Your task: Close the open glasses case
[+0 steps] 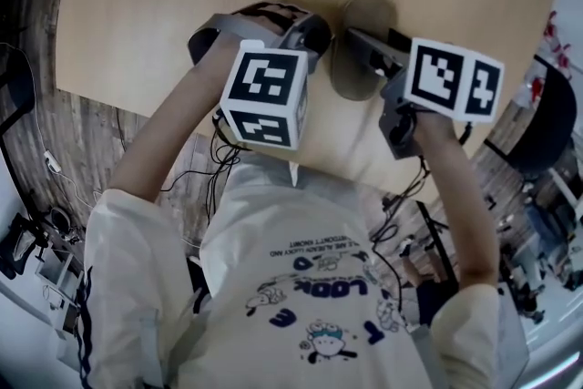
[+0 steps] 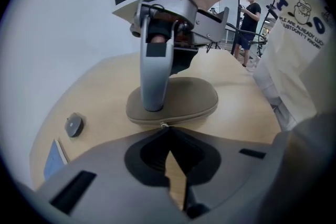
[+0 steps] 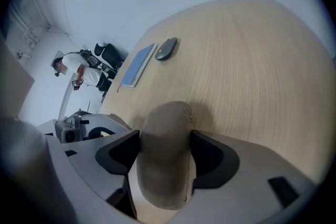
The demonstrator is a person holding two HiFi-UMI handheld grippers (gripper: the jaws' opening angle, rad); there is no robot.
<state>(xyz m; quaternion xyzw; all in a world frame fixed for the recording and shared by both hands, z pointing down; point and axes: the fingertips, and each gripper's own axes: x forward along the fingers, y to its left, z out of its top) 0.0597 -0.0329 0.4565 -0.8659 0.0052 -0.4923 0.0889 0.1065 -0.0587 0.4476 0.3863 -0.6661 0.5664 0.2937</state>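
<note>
A taupe zip-up glasses case [image 1: 357, 76] lies on the wooden table [image 1: 182, 5], its lid down on its base. My right gripper [image 3: 165, 138] straddles the case [image 3: 167, 113] and is shut on it, a pad on each side. In the left gripper view one grey right finger [image 2: 154, 73] stands against the case [image 2: 189, 99]. My left gripper [image 2: 167, 129] is shut, its tips right at the small zip pull [image 2: 164, 124] on the case's near edge. I cannot tell whether the pull is pinched. In the head view the left gripper [image 1: 314, 34] sits just left of the case.
A small grey round object [image 3: 166, 49] and a blue flat pad [image 3: 137, 64] lie farther out on the table. The table's near edge [image 1: 301, 161] runs just under my arms. A person [image 2: 251, 12] stands in the background, off the table.
</note>
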